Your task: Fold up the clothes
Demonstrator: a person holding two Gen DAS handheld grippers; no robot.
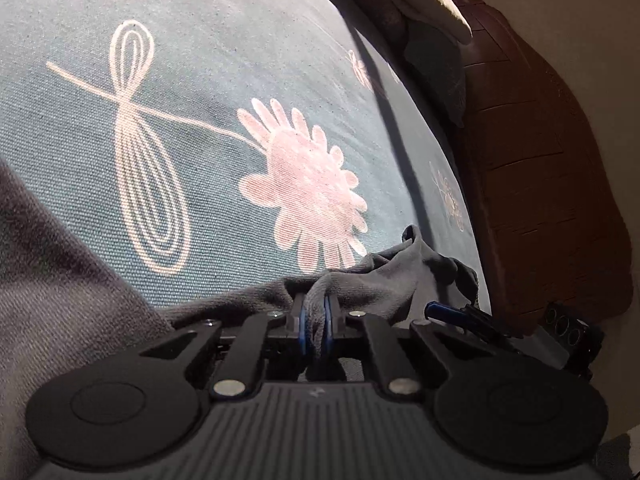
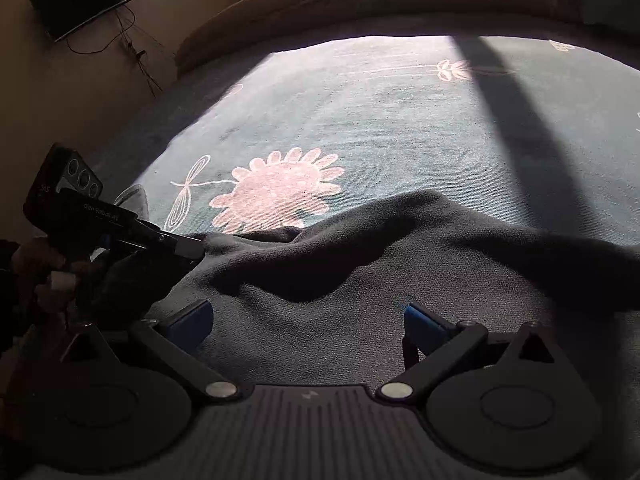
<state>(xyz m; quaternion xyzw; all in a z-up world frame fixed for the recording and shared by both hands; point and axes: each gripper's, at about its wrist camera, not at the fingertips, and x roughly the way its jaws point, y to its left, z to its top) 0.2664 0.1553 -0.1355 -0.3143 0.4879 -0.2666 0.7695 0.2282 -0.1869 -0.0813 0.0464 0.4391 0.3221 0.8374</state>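
On the teal flower-printed bedspread (image 2: 400, 120), the left gripper (image 1: 316, 316) pinches the dark grey knit garment (image 2: 360, 280) tightly, angled low; the right gripper (image 2: 308, 320) hovers over it, spread wide, empty.

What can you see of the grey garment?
The grey garment looks like soft knit, dark grey and plain. It lies rumpled on the teal flowered bedsheet, with a raised fold across its middle and part in shadow. The left gripper is shut on a bunched edge, seen as a small peak of cloth in the left wrist view. The right gripper hangs open over the cloth, gripping nothing. Its type and full outline can't be told.
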